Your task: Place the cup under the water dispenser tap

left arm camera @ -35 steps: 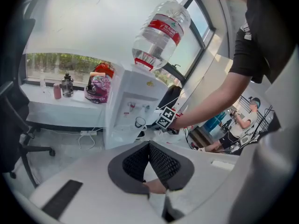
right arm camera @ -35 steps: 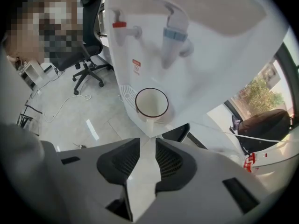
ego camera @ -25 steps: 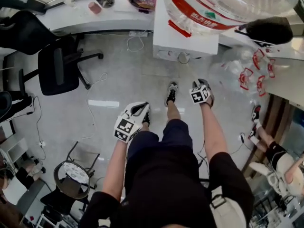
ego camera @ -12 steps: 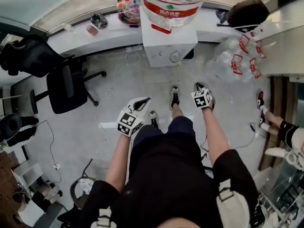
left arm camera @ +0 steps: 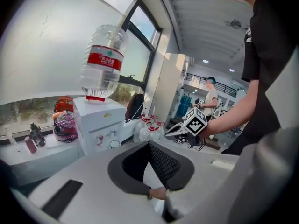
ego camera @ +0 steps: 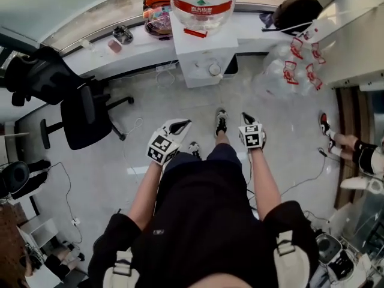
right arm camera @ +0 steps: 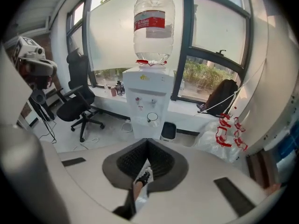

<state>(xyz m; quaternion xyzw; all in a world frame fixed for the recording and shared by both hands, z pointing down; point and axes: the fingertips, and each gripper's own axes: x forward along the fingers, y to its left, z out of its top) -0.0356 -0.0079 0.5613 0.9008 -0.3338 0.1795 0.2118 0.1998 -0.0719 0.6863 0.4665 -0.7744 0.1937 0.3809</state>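
Crowning the water dispenser, bottle bears red label, lettering illegible.

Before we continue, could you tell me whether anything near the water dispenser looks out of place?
Only clutter: plastic bags lie heaped on the floor beside the water dispenser, and a cable trails there. Nothing looks spilled.

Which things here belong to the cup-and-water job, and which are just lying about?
Job: water dispenser, its bottle, round thing below its taps, possibly the cup; left gripper and right gripper, both shut, empty.
Lying about: office chair, plastic bags, black backpack, snack packets.
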